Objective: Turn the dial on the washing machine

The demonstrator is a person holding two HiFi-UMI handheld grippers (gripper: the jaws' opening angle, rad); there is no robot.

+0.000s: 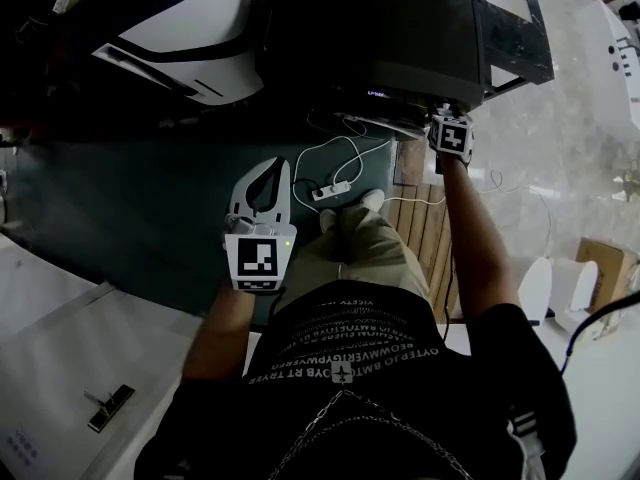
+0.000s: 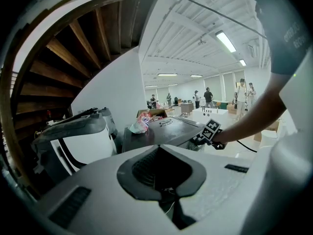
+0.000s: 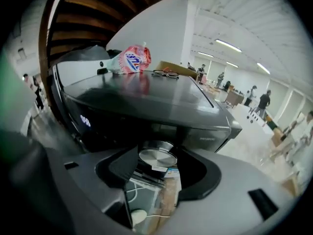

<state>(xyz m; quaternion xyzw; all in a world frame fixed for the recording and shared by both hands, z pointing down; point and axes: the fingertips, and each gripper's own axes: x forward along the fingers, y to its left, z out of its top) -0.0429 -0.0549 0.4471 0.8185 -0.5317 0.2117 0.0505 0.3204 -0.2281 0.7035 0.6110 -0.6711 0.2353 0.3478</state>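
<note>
The dark washing machine (image 1: 400,38) stands ahead of me, and its round silver dial (image 3: 157,157) sits on the front panel below the lid. My right gripper (image 1: 440,115) is up against that panel at the machine's right corner. In the right gripper view its jaws (image 3: 159,169) stand wide on either side of the dial, and I see no pad pressing on it. My left gripper (image 1: 275,166) hangs in mid-air in front of my legs, away from the machine, its white jaws closed tip to tip with nothing in them (image 2: 160,149).
A white and black appliance (image 1: 180,18) stands left of the washing machine. A power strip (image 1: 332,190) with white cables lies on the floor by my feet, next to a wooden pallet (image 1: 425,223). A snack bag (image 3: 132,58) and glasses (image 3: 165,74) lie on the lid.
</note>
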